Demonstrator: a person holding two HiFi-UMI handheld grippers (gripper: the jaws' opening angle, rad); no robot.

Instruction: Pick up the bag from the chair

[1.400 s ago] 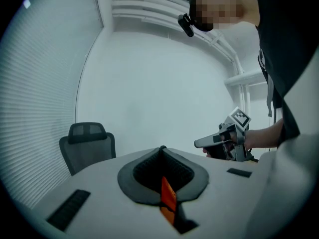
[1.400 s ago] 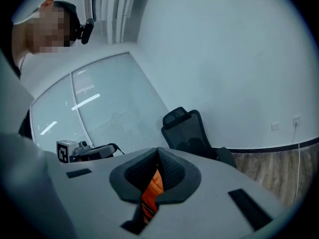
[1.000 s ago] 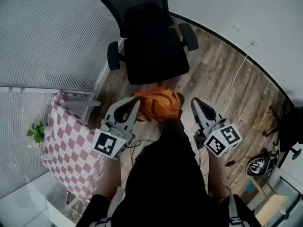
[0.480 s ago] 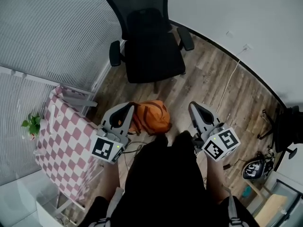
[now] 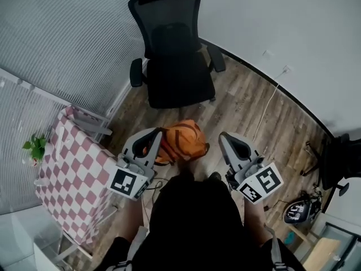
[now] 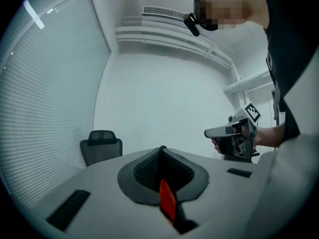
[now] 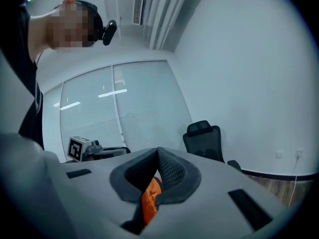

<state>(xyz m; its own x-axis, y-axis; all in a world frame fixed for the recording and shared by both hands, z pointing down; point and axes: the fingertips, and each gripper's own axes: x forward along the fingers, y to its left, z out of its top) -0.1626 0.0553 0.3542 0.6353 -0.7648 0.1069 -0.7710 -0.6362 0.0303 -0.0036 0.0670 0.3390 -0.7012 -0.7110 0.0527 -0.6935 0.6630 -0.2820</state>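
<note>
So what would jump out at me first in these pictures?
The bright orange bag, held up in front of the person, its fabric pinched in the fingers of both the left gripper and the right gripper. Beyond it stands a black office chair with nothing on its seat, and a pink checked table sits to the left.

The bag (image 5: 181,142) is crumpled, faintly shiny orange cloth. A strip of it is pinched between the black, finely dimpled pads (image 6: 145,172) of the left claw (image 6: 160,152) and those of the right claw (image 7: 158,154), both with smooth matt grey plastic bodies. The chair (image 5: 179,72) is matt black with a mesh back and hard plastic armrests, the floor (image 5: 254,109) is dull, grained wood planks, the table (image 5: 76,176) wears a pink-and-white checked cloth, and the wall (image 5: 293,27) is smooth matt white.
</note>
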